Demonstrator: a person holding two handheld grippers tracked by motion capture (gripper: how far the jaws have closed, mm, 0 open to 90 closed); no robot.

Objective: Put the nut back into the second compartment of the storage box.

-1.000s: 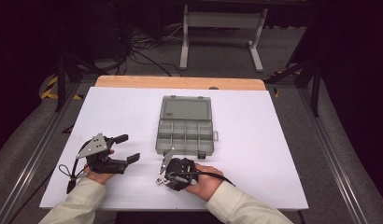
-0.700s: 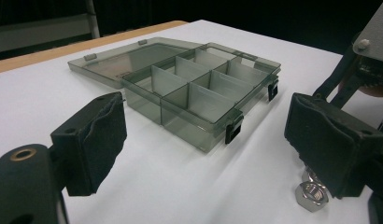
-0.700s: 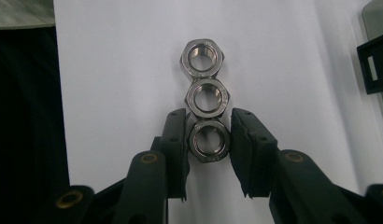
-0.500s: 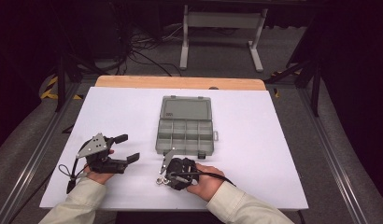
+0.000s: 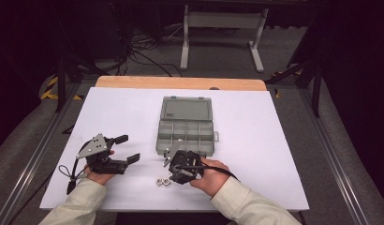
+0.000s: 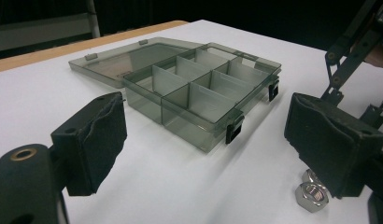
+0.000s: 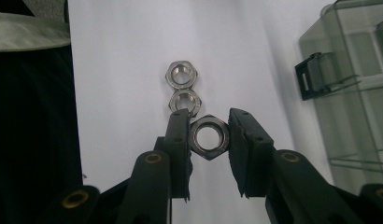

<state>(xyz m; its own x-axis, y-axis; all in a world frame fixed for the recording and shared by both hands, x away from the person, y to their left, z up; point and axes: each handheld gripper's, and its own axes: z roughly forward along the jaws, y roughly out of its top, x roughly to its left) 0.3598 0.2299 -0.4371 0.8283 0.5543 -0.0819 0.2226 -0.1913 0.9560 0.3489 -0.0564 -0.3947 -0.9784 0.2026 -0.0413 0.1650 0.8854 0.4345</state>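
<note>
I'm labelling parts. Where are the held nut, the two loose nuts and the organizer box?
held nut [image 7: 209,137]: right gripper view, its rim.
loose nuts [image 7: 182,74]: right gripper view, the farther nut's face.
organizer box [image 5: 186,113]: high view, its open lid.

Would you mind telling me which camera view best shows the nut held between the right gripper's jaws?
The right gripper view: the held nut sits close up between the right gripper pads, above two nuts on the table. In the high view that gripper hides it; the left gripper view shows the loose nuts, not clearly the held one.

Left gripper [image 5: 126,149] fingers spread wide, resting low, right gripper [image 7: 209,140] fingers pinched narrow, pointing down
</note>
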